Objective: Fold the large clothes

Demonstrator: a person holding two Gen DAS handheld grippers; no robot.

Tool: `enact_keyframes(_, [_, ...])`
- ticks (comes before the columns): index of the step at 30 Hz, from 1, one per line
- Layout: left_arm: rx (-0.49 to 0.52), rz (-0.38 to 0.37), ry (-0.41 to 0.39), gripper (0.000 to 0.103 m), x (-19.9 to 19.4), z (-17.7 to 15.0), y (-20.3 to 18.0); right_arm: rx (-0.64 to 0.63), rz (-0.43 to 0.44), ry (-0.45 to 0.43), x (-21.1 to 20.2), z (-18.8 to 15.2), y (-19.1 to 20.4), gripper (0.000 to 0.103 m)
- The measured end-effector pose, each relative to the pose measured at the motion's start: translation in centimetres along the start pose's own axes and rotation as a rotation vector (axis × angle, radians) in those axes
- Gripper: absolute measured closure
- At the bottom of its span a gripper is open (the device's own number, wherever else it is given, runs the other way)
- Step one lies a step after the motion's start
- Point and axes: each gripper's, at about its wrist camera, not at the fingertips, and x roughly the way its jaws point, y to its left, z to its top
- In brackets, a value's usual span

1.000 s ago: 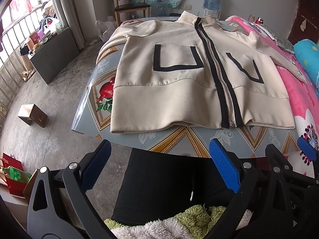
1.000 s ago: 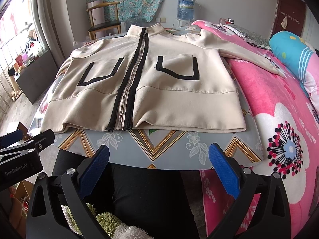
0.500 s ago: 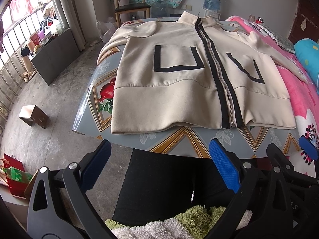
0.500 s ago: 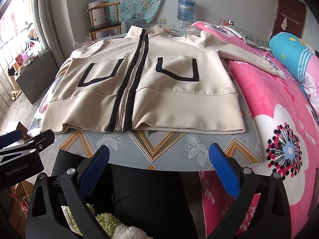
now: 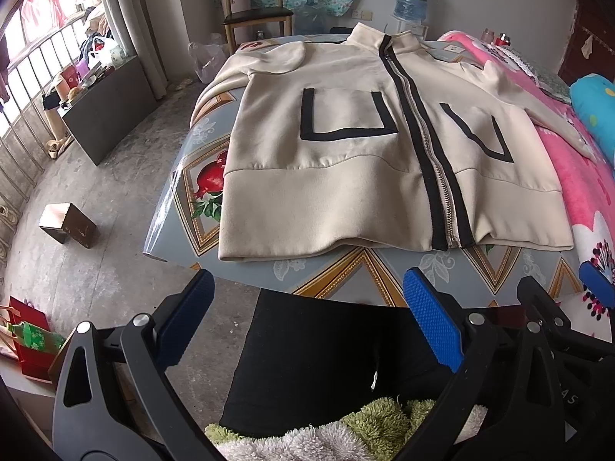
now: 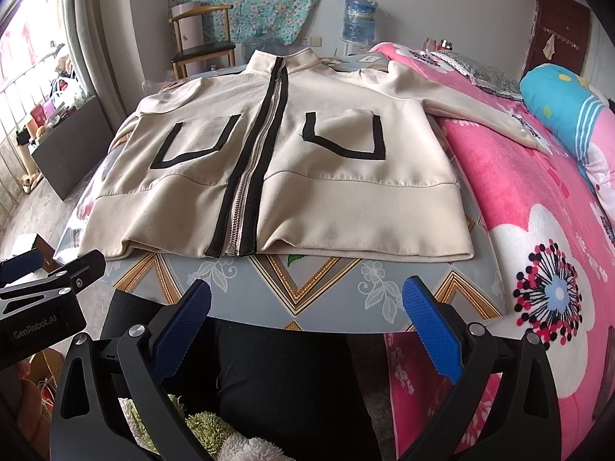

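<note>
Beige fabric with black trim makes up the zip-up jacket, which lies flat and face up on the worktop, its collar at the far end and its hem near the front edge. The zip is closed, flanked by two black bands, and a black-outlined pocket sits on either side of it. One sleeve trails off the far left corner of the worktop; the other sleeve reaches out onto the pink floral blanket of the bed just beside the worktop. The worktop carries a grey patterned cover with gold zigzags and a pomegranate print.

Both tools are held low in front of the worktop's near edge, above the person's black-clad lap and a fluffy green and white garment. The left gripper has its jaws spread wide, blue pads well apart, with nothing between them. The right gripper likewise has its jaws wide apart and holds nothing. Neither touches the jacket. In the right wrist view the left gripper's body shows at the left edge.

Beyond the worktop stand a wooden chair and a water bottle against the wall.
</note>
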Motion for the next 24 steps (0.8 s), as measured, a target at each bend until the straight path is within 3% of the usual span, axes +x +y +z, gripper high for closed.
enact_keyframes(24, [0.002,0.026,0.017,0.008,1.2,0.5,0.0,-0.002,-0.028,-0.005,0.8,0.7,0.3,0.006])
